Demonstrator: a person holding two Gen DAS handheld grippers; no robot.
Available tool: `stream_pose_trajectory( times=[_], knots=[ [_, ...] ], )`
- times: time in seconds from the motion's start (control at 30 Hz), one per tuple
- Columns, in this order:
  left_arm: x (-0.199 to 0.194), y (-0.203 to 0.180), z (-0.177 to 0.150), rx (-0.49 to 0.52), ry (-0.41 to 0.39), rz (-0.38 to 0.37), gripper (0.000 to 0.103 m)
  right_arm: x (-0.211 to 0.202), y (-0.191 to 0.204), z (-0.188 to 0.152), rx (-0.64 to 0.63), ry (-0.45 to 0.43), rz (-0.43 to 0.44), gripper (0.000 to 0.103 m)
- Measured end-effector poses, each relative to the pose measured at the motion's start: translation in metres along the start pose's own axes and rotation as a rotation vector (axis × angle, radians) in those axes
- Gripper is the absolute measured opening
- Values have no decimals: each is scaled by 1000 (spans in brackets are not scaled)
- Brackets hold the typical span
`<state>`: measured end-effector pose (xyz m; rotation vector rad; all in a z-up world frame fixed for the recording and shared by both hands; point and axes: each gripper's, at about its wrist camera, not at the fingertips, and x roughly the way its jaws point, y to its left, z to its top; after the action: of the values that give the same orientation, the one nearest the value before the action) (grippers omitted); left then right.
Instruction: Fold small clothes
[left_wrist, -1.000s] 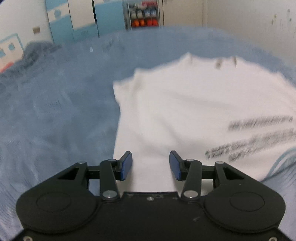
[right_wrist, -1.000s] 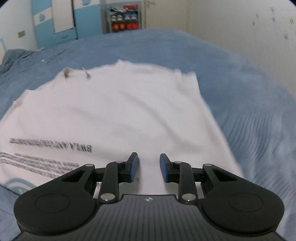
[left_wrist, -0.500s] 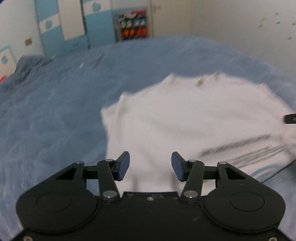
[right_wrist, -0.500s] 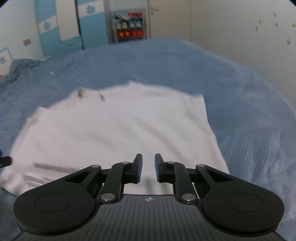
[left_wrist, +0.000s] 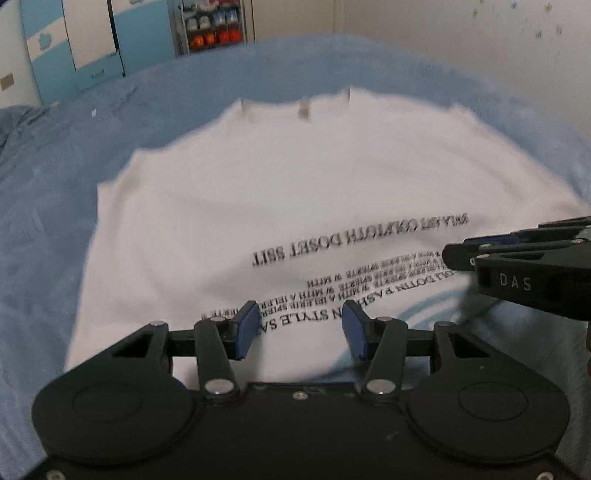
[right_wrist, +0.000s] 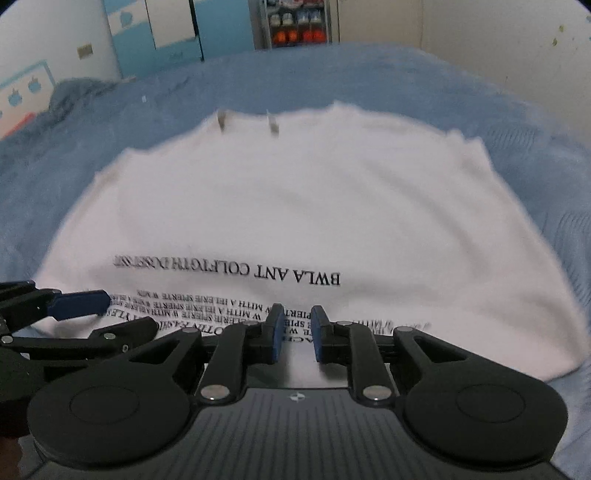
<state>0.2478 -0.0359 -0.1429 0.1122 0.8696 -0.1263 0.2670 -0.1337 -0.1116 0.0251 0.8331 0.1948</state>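
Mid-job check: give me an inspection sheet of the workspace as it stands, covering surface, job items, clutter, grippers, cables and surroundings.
Surface: blue bedspread, slightly rumpled at the far left.
Job's things: one white T-shirt lying spread flat, black printed text facing up; not visibly folded.
Clutter: nothing seen on the bed apart from a tiny pale speck far left.
Grippers: left gripper open, empty, over the shirt's near printed edge; right gripper narrowly open, empty, close beside it over the same edge.
Cables: nothing seen.
Surroundings: blue and white wardrobe, shelf unit with orange items, pale wall with small marks.
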Motion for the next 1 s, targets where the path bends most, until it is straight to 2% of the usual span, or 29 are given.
stream_pose_trajectory(
  times=[0.2,0.3,0.4,0.47,0.53,0.63,0.73,0.8,1.0],
  knots=[
    [20,-3,-10,20,17,12,54,18,-6,-23,20,-42,3,22],
    [19,-4,-11,23,13,11,54,17,-5,-21,6,-33,0,22],
    [8,9,-1,-15,31,-10,54,8,-7,-6,0,1,20,22],
    [-13,22,6,-30,6,34,53,-7,-11,7,9,2,4,32],
    [-32,40,11,-44,-34,86,52,-34,-22,16,33,-63,-44,47],
    [-60,73,16,-94,-73,125,52,-73,-53,24,105,-150,-64,55],
    [-79,99,15,-140,-92,158,52,-98,-88,23,199,-190,-80,62],
    [-84,109,12,-159,-88,174,52,-106,-107,18,240,-204,-134,68],
    [-79,113,-10,-195,-66,216,52,-104,-138,-12,305,-134,-163,68]
  ],
)
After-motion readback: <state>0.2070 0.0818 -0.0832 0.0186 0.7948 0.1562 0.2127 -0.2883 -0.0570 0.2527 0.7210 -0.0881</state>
